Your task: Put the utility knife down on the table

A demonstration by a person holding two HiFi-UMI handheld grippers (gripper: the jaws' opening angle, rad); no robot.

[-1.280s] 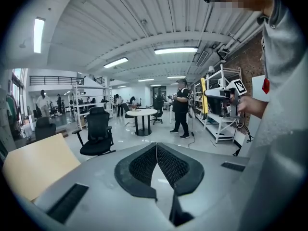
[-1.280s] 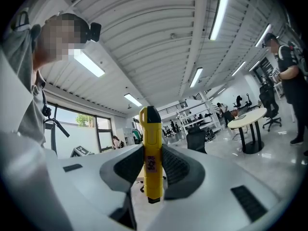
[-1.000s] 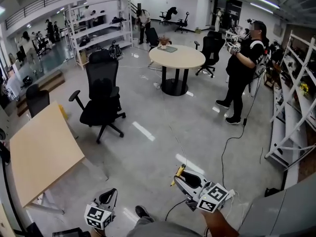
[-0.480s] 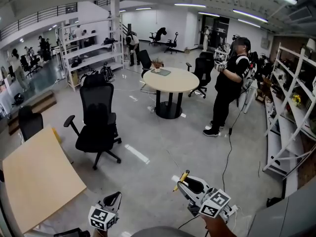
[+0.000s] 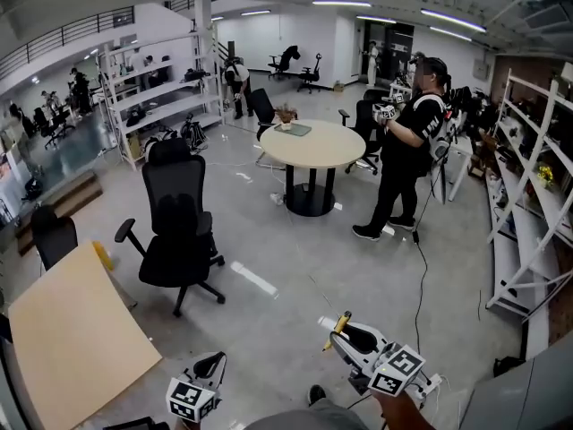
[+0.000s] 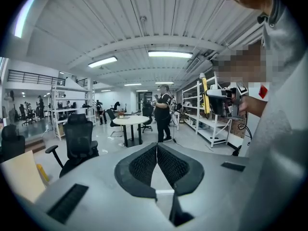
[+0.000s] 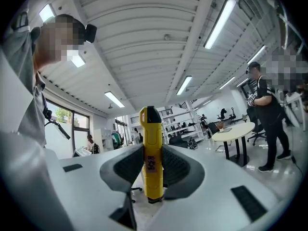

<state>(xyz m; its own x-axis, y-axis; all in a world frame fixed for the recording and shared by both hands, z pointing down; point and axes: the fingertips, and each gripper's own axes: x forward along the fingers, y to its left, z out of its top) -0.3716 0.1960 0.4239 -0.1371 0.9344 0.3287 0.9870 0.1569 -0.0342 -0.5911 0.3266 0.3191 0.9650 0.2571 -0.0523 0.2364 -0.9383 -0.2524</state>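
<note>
Grey office floor (image 5: 286, 276), wooden table (image 5: 72, 339) left; right tool (image 7: 153, 150) clamps utility knife (image 7: 150, 124).

open grey floor (image 5: 269, 325) fills the lower centre of the head view. the wooden table (image 5: 76, 330) at lower left has a bare top; a black office chair (image 5: 179, 227) stands near it, shelving (image 5: 528, 222) at right.

- Lighting: bright and even, from ceiling strip lights (image 5: 340, 4).
- Floor (image 5: 295, 267): glossy, with pale glare streaks from the lights and a soft, short shadow under the chair (image 5: 179, 222).
- Distortion: strong fisheye in all views. The rack (image 5: 506, 249) bows at the head view's right edge, and both gripper views have black rounded corners.
- Focus: the knife (image 7: 153, 153) is sharp, while the distant background is slightly soft.
- Exposure: the window (image 7: 62, 121) at the left of the right gripper view is washed out.
</note>
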